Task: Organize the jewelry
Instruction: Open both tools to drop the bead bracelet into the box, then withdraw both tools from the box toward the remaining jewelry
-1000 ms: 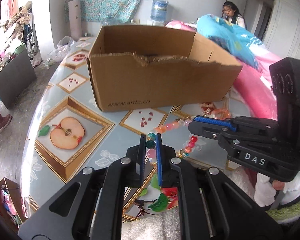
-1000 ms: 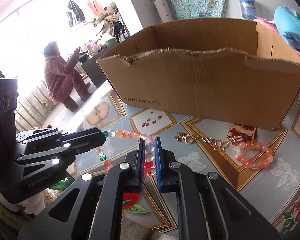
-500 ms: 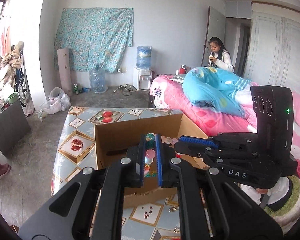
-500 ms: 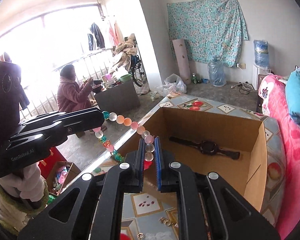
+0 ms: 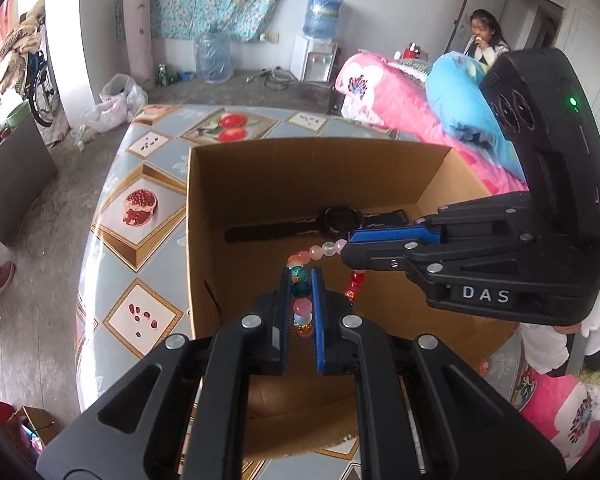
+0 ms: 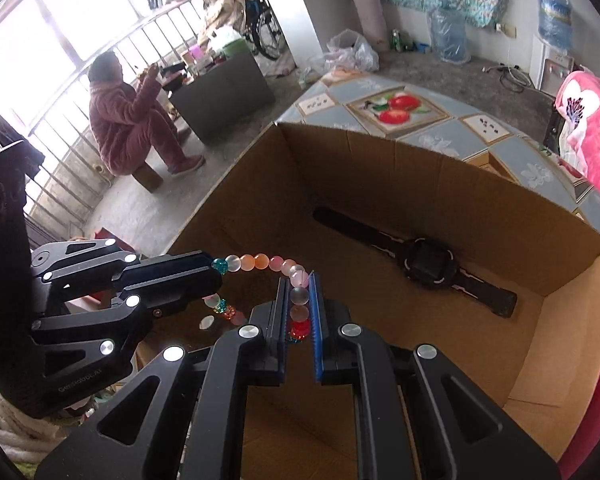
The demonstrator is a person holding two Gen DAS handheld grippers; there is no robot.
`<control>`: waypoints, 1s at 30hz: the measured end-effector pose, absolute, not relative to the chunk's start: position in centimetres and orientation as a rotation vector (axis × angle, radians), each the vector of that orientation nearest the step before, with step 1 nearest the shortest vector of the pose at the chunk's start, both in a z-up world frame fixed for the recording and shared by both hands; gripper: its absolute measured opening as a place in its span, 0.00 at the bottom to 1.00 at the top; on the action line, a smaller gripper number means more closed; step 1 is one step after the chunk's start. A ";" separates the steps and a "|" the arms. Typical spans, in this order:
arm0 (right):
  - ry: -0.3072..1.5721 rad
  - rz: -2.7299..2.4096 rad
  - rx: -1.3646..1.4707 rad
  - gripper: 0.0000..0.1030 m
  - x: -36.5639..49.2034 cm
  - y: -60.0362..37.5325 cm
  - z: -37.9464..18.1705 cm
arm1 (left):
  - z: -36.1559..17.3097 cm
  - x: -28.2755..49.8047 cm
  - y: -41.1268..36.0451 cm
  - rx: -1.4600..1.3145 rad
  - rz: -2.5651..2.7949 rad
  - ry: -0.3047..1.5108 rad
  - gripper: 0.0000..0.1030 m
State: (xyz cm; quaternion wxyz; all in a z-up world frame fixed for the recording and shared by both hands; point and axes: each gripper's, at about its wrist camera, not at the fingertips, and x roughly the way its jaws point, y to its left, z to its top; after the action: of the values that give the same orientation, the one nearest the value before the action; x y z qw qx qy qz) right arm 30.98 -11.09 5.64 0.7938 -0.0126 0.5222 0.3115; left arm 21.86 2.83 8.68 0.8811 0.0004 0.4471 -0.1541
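My left hand-held gripper [image 5: 302,300] is clamped narrow on the bracelet [image 5: 302,307]: teal, dark and pink beads sit between its blue pads. My right hand-held gripper [image 6: 299,308] is likewise nearly closed on the same bracelet, with clear, pink and red beads pinched between its pads. In the left view the right one comes in from the right side; in the right view the left one comes in from the left. The strand arcs between the two grips, orange, pink and white beads in the span, and a short loop of red and teal beads hangs below. Bracelet is in the air, above the open box [image 6: 452,184], touching nothing but the pads. Both grippers point down into the box. A black watch [image 6: 428,266] lies flat on the box floor, strap stretched out, apart from the bracelet. Box sits on the table [image 5: 140,208], which has a fruit-print cover. A pink bed [image 5: 384,92] stands just beside the table, with a blue pillow on it.
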 end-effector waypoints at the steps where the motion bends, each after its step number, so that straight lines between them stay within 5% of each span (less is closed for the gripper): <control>1: 1.158 0.657 -0.034 0.10 31.9 -10.6 4.9 | 8.2 22.3 2.9 0.008 -0.307 0.949 0.09; 9: 1.220 0.628 -0.007 0.11 35.3 -9.5 3.6 | 7.4 23.4 3.6 -0.020 -0.268 0.940 0.20; 18: 1.028 0.663 0.145 0.11 32.3 -14.4 9.2 | 11.1 19.6 5.6 -0.069 -0.266 0.756 0.32; 21: 0.942 0.681 0.185 0.33 29.6 -16.7 11.6 | 12.1 17.0 6.0 -0.083 -0.287 0.686 0.42; 30: 0.816 0.738 0.304 0.36 18.5 -23.0 12.0 | 10.9 7.5 5.4 -0.114 -0.433 0.599 0.52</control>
State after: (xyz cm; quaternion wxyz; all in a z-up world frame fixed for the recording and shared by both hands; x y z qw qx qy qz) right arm 18.49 -23.04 11.97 0.8416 0.1437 0.3862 0.3492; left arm 7.51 5.44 10.91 0.9310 -0.0556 0.2924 -0.2113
